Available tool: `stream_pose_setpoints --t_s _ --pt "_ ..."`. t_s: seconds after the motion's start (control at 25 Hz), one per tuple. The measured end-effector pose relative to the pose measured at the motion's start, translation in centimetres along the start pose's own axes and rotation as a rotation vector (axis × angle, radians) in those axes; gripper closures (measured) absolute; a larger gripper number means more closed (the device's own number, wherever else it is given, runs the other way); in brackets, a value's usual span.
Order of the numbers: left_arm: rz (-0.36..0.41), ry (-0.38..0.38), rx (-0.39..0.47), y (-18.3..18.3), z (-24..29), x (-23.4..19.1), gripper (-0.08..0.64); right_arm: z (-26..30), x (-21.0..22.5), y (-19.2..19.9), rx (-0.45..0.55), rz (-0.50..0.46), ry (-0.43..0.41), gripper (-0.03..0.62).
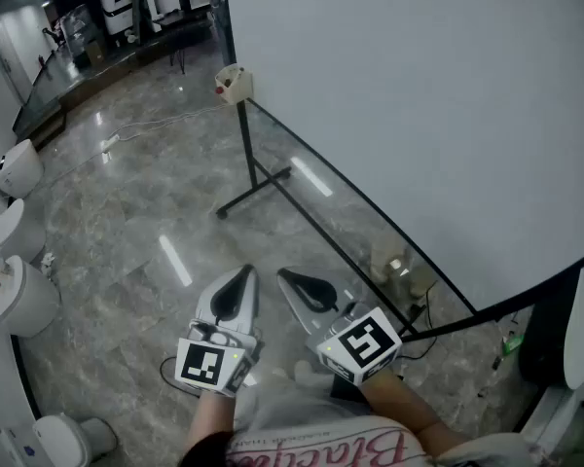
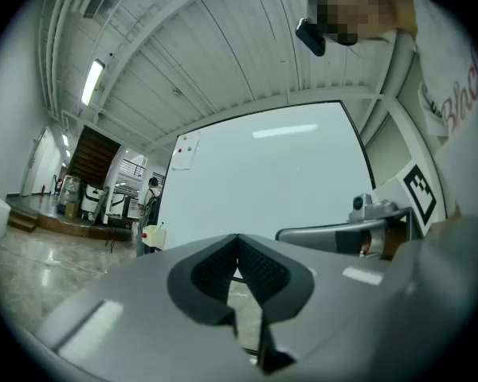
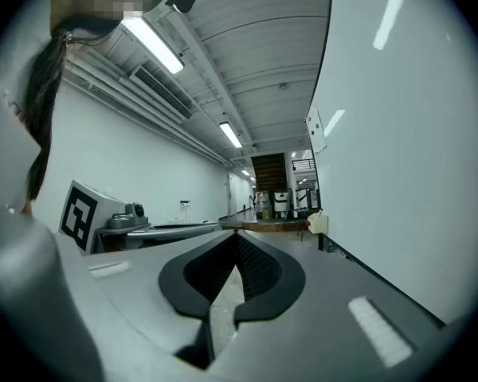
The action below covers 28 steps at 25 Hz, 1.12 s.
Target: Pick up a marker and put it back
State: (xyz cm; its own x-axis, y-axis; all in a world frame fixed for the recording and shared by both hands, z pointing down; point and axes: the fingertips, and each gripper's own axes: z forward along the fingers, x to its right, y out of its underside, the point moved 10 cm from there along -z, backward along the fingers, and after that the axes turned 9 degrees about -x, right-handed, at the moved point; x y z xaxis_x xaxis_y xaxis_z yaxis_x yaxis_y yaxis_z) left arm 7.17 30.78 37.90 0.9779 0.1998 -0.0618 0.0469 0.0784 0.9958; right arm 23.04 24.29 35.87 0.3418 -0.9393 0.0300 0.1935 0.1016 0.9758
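Far left, along the wall: white rounded units (image 1: 18, 300), well apart from the work. Across the grey floor (image 1: 127, 232), a pale loose cable (image 1: 156, 122), nothing to trip the reach.

Left tongs (image 1: 236, 298) shut on nothing, low over the floor. Above them, a cream holder (image 1: 233, 84) at the whiteboard's left edge. Right tongs (image 1: 307, 290) just beside the left, likewise closed and empty.

No marker to be made out in any view: perhaps in that holder, perhaps by the small pale thing (image 1: 399, 272) on the ledge further right; cannot tell which. Expect a light, stiff, smooth barrel, prone to rolling and to slipping endwise; best taken across the middle, clear of the cap.

In the way: the black stand (image 1: 248, 154) and its floor legs, then the whiteboard (image 1: 419, 95) itself, close on the right.
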Motion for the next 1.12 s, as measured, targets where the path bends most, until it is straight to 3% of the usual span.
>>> stream_pose_setpoints --t_s 0.36,0.76,0.88,1.12 --pt "-0.016 -0.045 -0.014 0.3 0.9 -0.4 0.56 0.1 1.2 0.0 0.014 -0.006 -0.011 0.592" --pt "-0.055 -0.062 0.059 0.5 1.5 -0.4 0.56 0.6 2.1 0.9 0.009 0.03 -0.022 0.591" --pt "-0.059 -0.091 0.016 0.8 2.2 -1.5 0.56 1.5 2.9 0.7 0.023 0.042 -0.033 0.591" --pt "-0.049 -0.083 0.02 0.5 5.2 -4.9 0.56 4.8 5.3 0.0 0.016 0.042 -0.046 0.591"
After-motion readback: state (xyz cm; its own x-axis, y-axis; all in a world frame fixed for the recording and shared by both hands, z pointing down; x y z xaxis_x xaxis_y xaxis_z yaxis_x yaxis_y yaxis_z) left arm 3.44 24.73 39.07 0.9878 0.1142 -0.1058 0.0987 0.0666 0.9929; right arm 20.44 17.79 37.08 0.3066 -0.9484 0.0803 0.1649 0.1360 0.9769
